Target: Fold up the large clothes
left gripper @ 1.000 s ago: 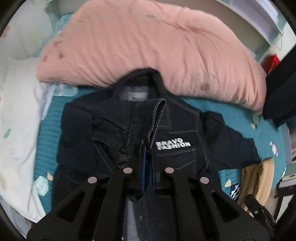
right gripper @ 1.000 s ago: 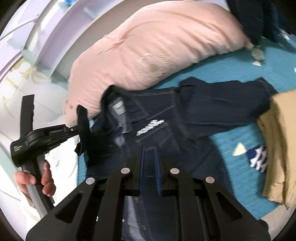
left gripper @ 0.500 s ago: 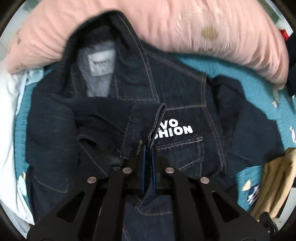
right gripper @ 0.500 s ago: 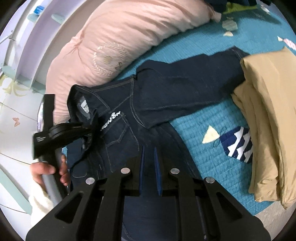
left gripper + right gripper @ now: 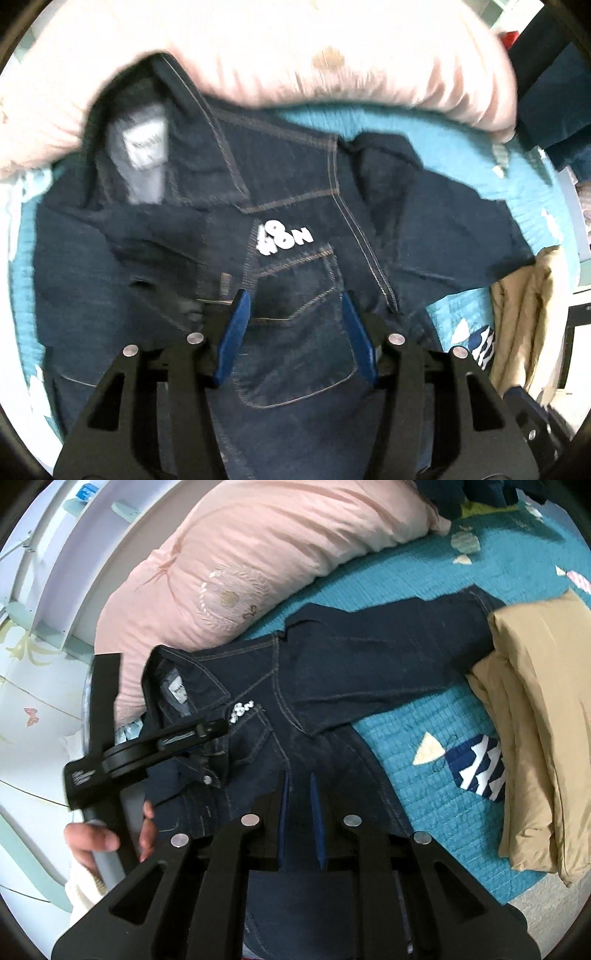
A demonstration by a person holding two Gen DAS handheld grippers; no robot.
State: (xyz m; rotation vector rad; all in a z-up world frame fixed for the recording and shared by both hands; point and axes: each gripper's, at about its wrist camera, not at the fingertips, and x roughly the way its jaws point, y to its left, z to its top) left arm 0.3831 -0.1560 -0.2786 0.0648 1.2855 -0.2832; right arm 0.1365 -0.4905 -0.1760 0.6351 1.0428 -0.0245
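A dark blue denim jacket (image 5: pixel 295 229) with white chest lettering lies face up on a teal quilt (image 5: pixel 388 122), collar toward the pink pillow. It also shows in the right wrist view (image 5: pixel 332 686), one sleeve stretched to the right. My left gripper (image 5: pixel 295 299) is open just above the chest pocket, holding nothing. It shows from the side in the right wrist view (image 5: pixel 207 738). My right gripper (image 5: pixel 298 775) is shut on the jacket's lower front fabric, the blue pads nearly together.
A large pink pillow (image 5: pixel 258 565) lies behind the collar. A folded tan garment (image 5: pixel 535 720) sits on the quilt at the right, touching the sleeve cuff. White bedding (image 5: pixel 33 716) lies at the left. Dark clothes (image 5: pixel 554 92) hang at the far right.
My left gripper has opened and let go of the jacket's front placket, which now lies flat. The right gripper has kept hold of the hem and shifted a little.
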